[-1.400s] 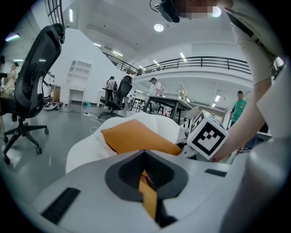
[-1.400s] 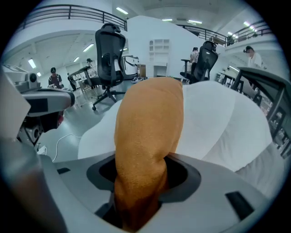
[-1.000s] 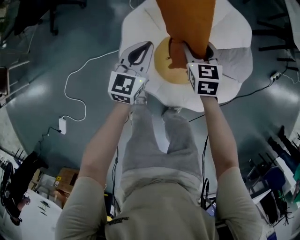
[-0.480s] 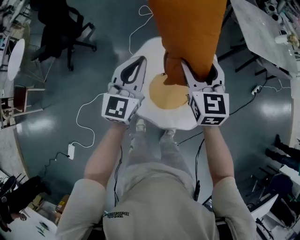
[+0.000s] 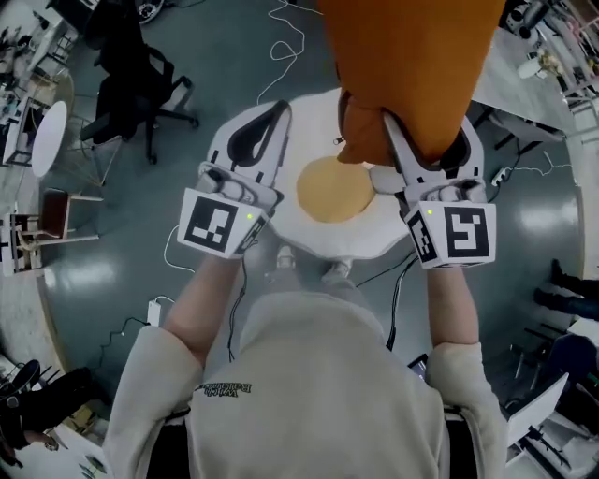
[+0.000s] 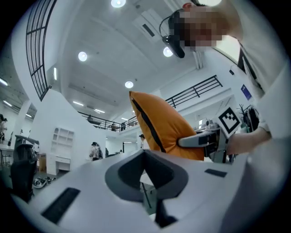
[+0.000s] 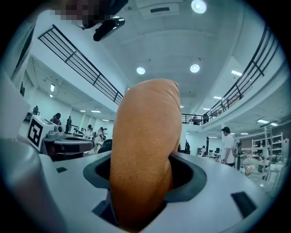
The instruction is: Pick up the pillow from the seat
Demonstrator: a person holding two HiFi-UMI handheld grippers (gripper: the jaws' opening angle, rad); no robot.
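An orange pillow (image 5: 402,65) hangs in the air above a white seat (image 5: 314,239) that has a round tan pad (image 5: 332,190) in its middle. My right gripper (image 5: 426,126) holds the pillow's lower corner; the jaws are opening, but the orange cloth (image 7: 143,150) still fills the gap and presses against both. My left gripper (image 5: 279,110) is beside it on the left, shut and empty, its tips meeting (image 6: 144,154). The left gripper view shows the pillow (image 6: 163,127) upright, with the right gripper clamped on it.
A black office chair (image 5: 140,75) stands on the grey floor at the upper left, near a small wooden chair (image 5: 51,210). Cables (image 5: 290,28) trail over the floor beyond the seat. A table (image 5: 543,65) is at the upper right.
Both grippers and the pillow have risen away from the seat and closer to the head camera. The seat now looks smaller and lower. The left gripper stays shut.
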